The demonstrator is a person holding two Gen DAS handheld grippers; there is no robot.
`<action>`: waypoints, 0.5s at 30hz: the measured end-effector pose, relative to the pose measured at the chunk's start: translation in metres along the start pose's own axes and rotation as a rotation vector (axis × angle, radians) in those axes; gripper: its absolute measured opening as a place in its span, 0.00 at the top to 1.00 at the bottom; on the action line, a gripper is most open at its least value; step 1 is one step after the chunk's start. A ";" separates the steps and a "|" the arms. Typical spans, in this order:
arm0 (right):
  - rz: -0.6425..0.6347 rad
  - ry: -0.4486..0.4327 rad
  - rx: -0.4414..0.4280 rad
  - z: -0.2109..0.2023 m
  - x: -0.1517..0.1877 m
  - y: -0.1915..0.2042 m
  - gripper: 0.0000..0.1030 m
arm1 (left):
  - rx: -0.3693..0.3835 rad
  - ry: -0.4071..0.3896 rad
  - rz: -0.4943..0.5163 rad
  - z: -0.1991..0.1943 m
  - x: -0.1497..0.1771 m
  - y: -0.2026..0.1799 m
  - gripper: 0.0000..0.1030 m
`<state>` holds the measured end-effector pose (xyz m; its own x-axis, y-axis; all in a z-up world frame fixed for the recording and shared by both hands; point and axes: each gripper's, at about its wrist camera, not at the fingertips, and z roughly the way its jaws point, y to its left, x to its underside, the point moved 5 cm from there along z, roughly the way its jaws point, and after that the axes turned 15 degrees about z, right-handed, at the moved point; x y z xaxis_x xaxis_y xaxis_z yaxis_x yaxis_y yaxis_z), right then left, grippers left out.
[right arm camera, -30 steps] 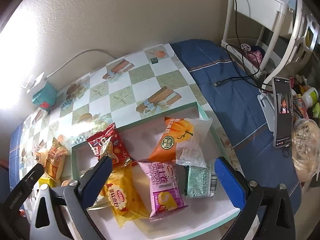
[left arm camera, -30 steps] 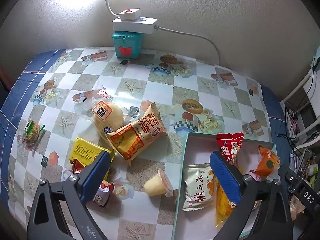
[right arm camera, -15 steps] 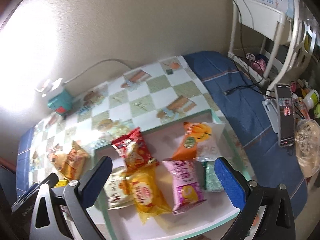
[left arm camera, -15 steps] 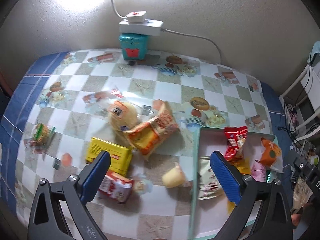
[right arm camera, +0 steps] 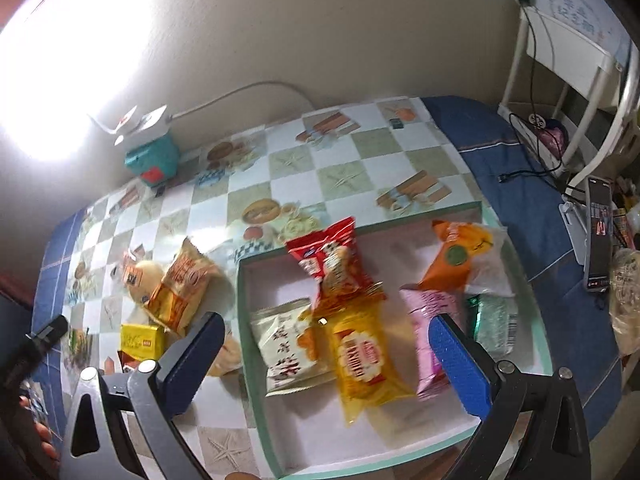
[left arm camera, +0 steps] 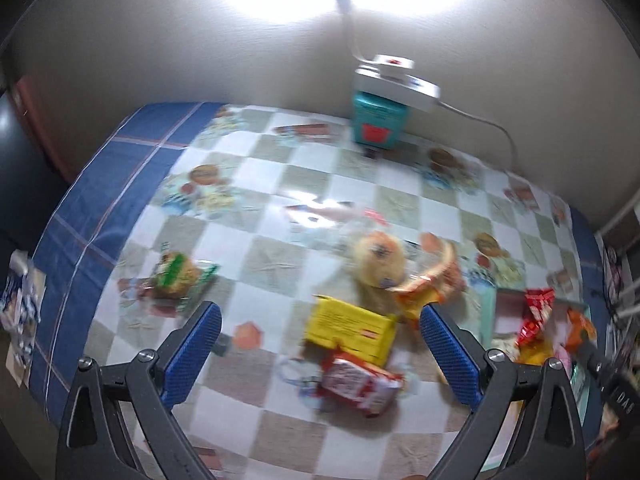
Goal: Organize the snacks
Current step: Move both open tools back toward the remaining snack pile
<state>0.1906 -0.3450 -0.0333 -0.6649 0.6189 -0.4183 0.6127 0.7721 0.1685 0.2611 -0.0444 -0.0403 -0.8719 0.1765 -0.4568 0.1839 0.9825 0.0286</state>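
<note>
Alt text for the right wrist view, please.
The open right gripper hovers over a shallow green-rimmed box holding six snack packets; more snacks, including a yellow box, lie loose on the checkered tablecloth to its left.

Checkered tablecloth (left arm camera: 304, 184); yellow box (left arm camera: 348, 330); teal-rimmed tray (right arm camera: 256, 344).

The bench (left arm camera: 264, 264) wears a glossy, smooth checked plastic cloth that mirrors the lamp glare. The snack packets (right arm camera: 360, 356) in the white tray (right arm camera: 256, 364) are shiny crinkled film, and the yellow box (left arm camera: 348, 330) looks like matt cardboard. Both grippers have dull black plastic frames, ribbed blue pads (right arm camera: 460, 364) and bright metal screws (left arm camera: 495, 356).
</note>
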 end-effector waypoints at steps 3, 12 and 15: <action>-0.012 0.020 -0.009 0.003 0.008 0.012 0.00 | -0.044 0.006 -0.054 -0.001 0.005 0.033 0.03; -0.063 0.052 -0.037 0.013 0.031 0.057 0.00 | -0.084 0.010 -0.190 -0.003 0.019 0.110 0.03; -0.091 0.076 -0.049 0.019 0.044 0.076 0.00 | -0.091 0.017 -0.226 -0.002 0.028 0.132 0.03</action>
<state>0.2161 -0.2615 -0.0559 -0.7484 0.5532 -0.3658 0.5276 0.8308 0.1769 0.2602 0.0898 -0.0471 -0.8939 -0.0486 -0.4457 -0.0581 0.9983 0.0078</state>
